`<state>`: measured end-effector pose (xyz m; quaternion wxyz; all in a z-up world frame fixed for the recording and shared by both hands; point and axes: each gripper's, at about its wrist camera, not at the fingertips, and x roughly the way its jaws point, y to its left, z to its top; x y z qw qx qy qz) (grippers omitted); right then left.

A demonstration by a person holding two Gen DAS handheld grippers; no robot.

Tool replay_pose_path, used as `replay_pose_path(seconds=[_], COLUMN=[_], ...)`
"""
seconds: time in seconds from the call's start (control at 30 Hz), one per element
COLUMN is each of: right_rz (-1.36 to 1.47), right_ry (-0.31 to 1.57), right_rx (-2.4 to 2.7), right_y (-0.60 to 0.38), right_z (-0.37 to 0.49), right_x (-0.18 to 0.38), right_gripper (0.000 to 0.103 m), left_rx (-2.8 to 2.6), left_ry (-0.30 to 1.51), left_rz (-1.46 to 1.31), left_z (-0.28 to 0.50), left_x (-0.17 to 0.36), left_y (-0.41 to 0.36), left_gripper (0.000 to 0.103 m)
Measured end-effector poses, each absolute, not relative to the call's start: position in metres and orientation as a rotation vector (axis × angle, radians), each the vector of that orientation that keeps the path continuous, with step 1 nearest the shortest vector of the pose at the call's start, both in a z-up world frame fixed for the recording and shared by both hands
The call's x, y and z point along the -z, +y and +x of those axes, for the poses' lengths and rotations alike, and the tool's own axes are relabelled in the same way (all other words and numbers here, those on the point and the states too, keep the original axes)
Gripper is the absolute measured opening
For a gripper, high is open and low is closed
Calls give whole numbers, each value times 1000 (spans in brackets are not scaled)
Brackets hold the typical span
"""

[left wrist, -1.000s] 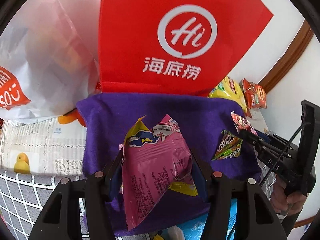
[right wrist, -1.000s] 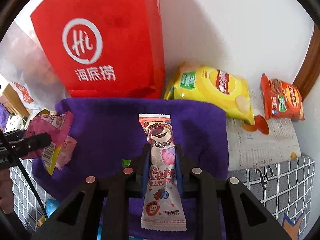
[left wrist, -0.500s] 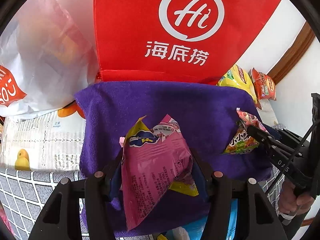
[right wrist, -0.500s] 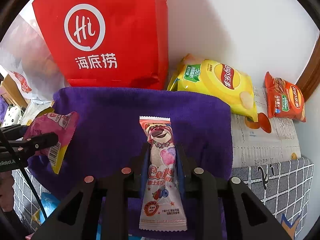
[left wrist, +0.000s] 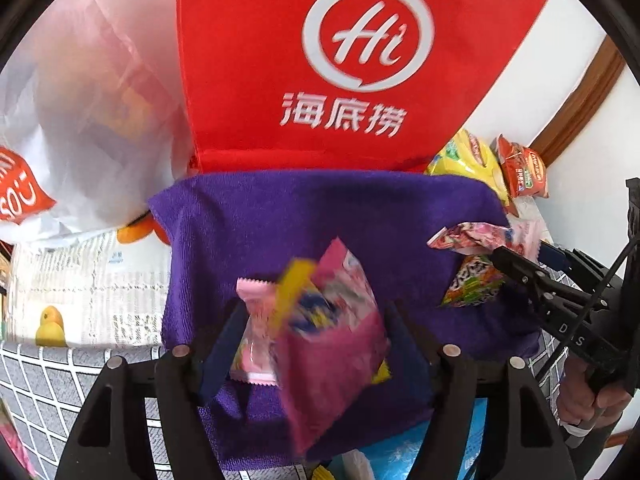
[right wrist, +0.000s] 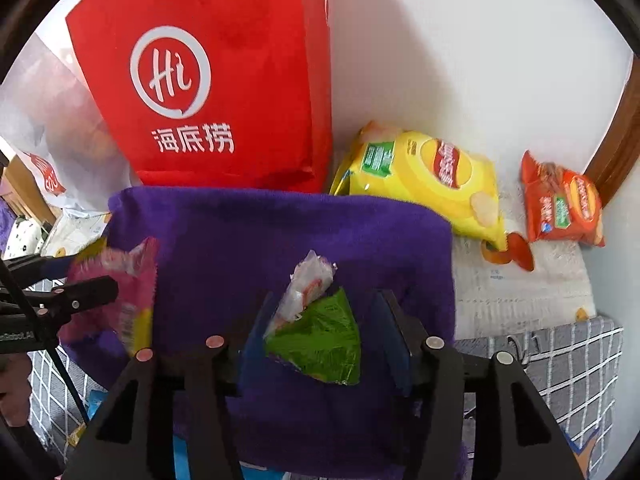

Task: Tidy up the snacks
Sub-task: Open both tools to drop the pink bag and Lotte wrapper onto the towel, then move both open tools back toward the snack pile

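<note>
A purple towel point(left wrist: 320, 216) point(right wrist: 280, 232) lies in front of a red bag point(left wrist: 320, 60) point(right wrist: 224, 80). My left gripper point(left wrist: 310, 344) is open; a pink snack packet point(left wrist: 332, 344), blurred, tumbles loose between its fingers, with a paler pink packet point(left wrist: 256, 336) on the towel beneath. My right gripper point(right wrist: 324, 336) is open; the white-and-pink bear packet point(right wrist: 308, 288), blurred, falls between its fingers above a green packet point(right wrist: 320, 340). The right gripper point(left wrist: 516, 264) shows in the left view beside both packets; the left gripper point(right wrist: 76, 280) shows at the right view's left edge.
A yellow chip bag point(right wrist: 424, 180) point(left wrist: 472, 156) and an orange snack bag point(right wrist: 560, 200) point(left wrist: 520, 168) lie at the back right against the white wall. A white plastic bag point(left wrist: 80, 120) stands at the back left. A grey grid cloth point(right wrist: 560, 360) covers the front.
Both grippers have opened. The pink packet slips out of the left one and the bear packet out of the right one, both dropping toward the towel; the green packet is now uncovered.
</note>
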<state>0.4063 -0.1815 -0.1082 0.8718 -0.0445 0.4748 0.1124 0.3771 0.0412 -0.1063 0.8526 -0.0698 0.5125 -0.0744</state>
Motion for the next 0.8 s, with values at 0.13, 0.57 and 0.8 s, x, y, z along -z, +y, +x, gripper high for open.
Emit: replay_pose_path(seconds=[0.13,0.57,0.8], right_rz=[-100,-47,-53], right_ry=[965,878,857], right_rx=[-230,-182,-177], right_y=[-178,-184,-199], right_z=[401,337,279], right_x=[98,48,22], right_gripper=[53,53,53], left_rx=[172,222,246], left_ry=[1052,960,864], left_rz=[-146,-128,-72], left_z=[372,343,310], left_x=[95,54,15], left_y=[40,32,18], left_gripper=[73,74,74])
